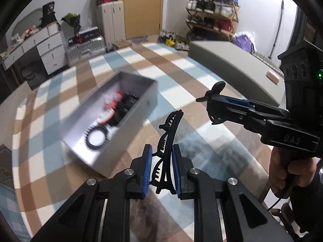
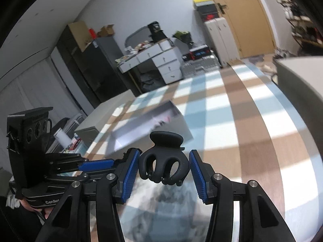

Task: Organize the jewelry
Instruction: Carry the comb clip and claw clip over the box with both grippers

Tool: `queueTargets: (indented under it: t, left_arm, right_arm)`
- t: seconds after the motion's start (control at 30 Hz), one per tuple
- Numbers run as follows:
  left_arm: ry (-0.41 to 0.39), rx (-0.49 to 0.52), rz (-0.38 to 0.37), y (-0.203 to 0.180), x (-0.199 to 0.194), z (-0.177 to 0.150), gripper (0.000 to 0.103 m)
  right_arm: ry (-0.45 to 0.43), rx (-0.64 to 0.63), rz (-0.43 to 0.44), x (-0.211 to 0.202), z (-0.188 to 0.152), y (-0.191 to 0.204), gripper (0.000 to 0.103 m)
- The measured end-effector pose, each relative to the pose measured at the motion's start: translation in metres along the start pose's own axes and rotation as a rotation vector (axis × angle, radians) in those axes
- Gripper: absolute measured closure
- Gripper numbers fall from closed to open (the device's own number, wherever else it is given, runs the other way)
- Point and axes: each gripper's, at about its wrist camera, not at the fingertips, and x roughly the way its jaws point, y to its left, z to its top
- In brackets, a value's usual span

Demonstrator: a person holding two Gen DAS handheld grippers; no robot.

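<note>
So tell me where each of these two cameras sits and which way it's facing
Left wrist: on the left hand-held gripper, looking forward over a checked cloth at a metal box; its blue pads grip a long black hair clip, and the right hand-held gripper and right hand show.
Right wrist: on the right hand-held gripper, facing the room's white drawers; a black claw clip sits between its pads, the left hand-held gripper at lower left.
Shared: box, cloth, drawers.
</note>
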Motion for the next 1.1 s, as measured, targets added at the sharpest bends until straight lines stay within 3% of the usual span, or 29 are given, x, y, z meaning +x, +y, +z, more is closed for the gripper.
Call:
queueTargets:
  t: [0.3, 0.53, 0.8, 1.1]
  left_arm:
    - [-0.037, -0.085, 0.055, 0.046, 0.000, 0.018, 0.089]
    - [-0.049, -0.204, 0.025, 0.079, 0.012, 0.020, 0.089]
    - [-0.030, -0.133, -0.022, 0.079, 0.020, 0.025, 0.089]
    - [0.001, -0.132, -0.042, 0.089, 0.032, 0.030, 0.089]
  right_arm:
    - [-0.020, -0.095, 0.066, 0.027, 0.042, 0.032, 0.053]
    - [0.019, -0.123, 0.092, 0.065, 0.062, 0.043, 0.054]
    - [0.081, -0.153, 0.078, 0.101, 0.073, 0.045, 0.054]
    - [0.132, -0.160, 0.036, 0.129, 0.076, 0.036, 0.054]
